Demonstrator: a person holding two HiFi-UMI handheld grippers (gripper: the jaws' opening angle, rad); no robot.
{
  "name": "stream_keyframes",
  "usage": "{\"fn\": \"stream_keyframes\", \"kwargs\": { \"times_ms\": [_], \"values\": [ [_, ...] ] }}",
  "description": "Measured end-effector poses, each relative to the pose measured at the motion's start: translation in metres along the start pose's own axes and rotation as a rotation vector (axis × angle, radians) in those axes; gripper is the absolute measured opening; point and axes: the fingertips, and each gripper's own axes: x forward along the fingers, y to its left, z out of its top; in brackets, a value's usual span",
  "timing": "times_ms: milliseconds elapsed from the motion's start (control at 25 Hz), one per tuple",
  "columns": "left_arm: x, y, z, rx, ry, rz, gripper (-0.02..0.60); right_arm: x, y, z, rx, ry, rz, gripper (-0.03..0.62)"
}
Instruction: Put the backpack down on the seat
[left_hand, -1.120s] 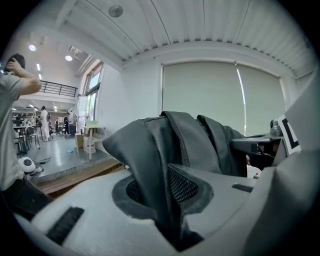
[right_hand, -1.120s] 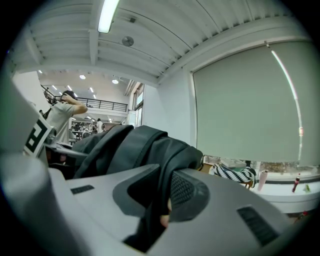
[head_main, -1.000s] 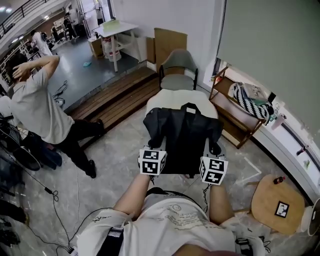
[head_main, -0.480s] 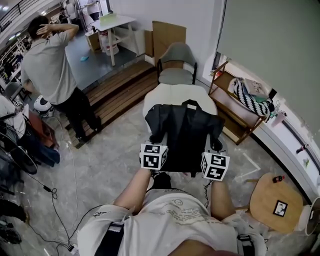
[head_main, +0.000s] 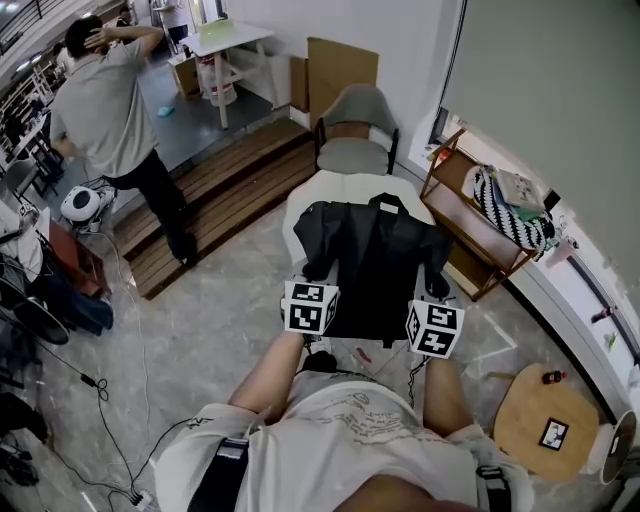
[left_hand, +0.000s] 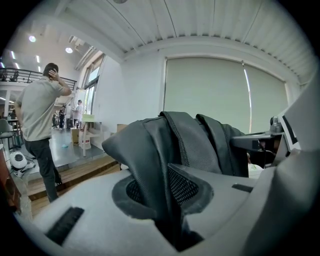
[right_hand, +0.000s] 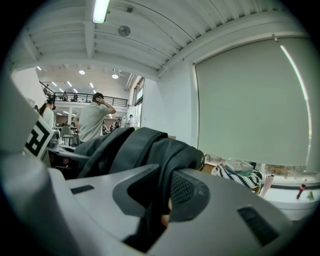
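A black backpack (head_main: 375, 265) hangs in front of me, held up by both grippers at its lower corners. My left gripper (head_main: 312, 308) is shut on the bag's left edge, and its fabric (left_hand: 160, 165) is pinched between the jaws in the left gripper view. On the right, my right gripper (head_main: 433, 330) is shut on the other edge of the backpack (right_hand: 150, 155). Beyond and below the bag lies a cream padded seat (head_main: 345, 195), partly hidden by it. A top handle loop (head_main: 385, 203) sticks up from the bag.
A grey armchair (head_main: 355, 130) stands behind the seat. A wooden shelf (head_main: 470, 235) with a striped bag (head_main: 505, 205) is at the right, and a round wooden stool (head_main: 545, 420) at the lower right. A person (head_main: 115, 120) stands on the wooden steps (head_main: 215, 200) at the left. Cables (head_main: 100, 390) lie on the floor.
The backpack and both grippers have shifted slightly forward and right toward the seat. The person at the left has walked farther away, up toward the steps.
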Motion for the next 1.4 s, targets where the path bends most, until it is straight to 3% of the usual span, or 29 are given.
{"fn": "stream_keyframes", "kwargs": {
  "times_ms": [480,960,1160,1400],
  "values": [
    [0.084,0.064,0.037,-0.020,0.030,-0.016,0.086,0.107,0.004,0.035,-0.001,0.038,0.001,0.049],
    [0.165,0.122,0.065,0.003,0.035,-0.086,0.084,0.197,0.009,0.054,0.029,0.049,-0.063,0.049],
    [0.188,0.140,0.063,0.011,0.049,-0.113,0.086,0.221,0.015,0.047,0.054,0.068,-0.097,0.049],
    [0.212,0.154,0.047,-0.024,0.098,-0.108,0.086,0.252,0.016,0.036,0.048,0.117,-0.077,0.049]
  ]
}}
